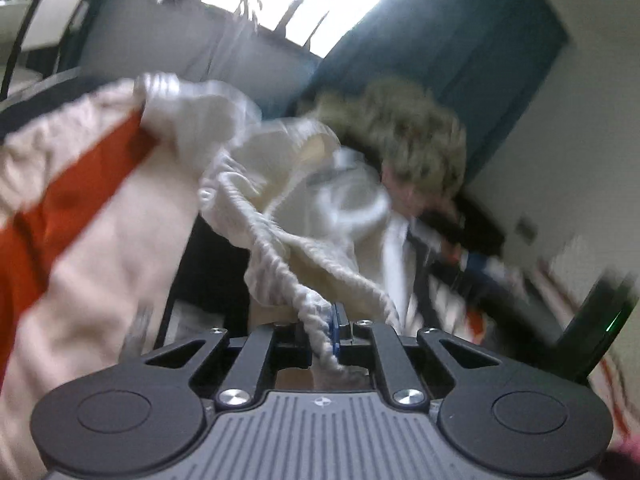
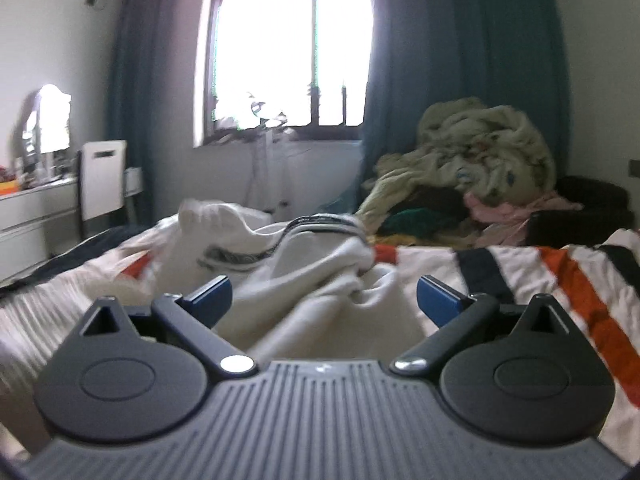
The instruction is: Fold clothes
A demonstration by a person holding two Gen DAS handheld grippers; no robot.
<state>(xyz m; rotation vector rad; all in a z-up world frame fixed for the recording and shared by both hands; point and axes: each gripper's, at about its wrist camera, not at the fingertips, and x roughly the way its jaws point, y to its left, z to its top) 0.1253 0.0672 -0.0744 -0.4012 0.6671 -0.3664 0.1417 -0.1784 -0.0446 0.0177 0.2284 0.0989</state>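
Note:
A white knitted garment [image 1: 288, 184] with a ribbed hem hangs blurred in the left wrist view. My left gripper [image 1: 324, 332] is shut on its ribbed edge, and the cloth trails up and away from the jaws. In the right wrist view the same white garment [image 2: 320, 276], with dark stripes at its collar, lies crumpled on the striped bedspread [image 2: 560, 276]. My right gripper [image 2: 324, 300] is open, its blue pads [image 2: 212, 294] wide apart just above the cloth, holding nothing.
A heap of unfolded clothes [image 2: 472, 160] sits at the far right of the bed by the blue curtain [image 2: 460, 60]. A window [image 2: 288, 40] is behind the bed. A white dresser [image 2: 36, 208] and chair [image 2: 102, 176] stand at left.

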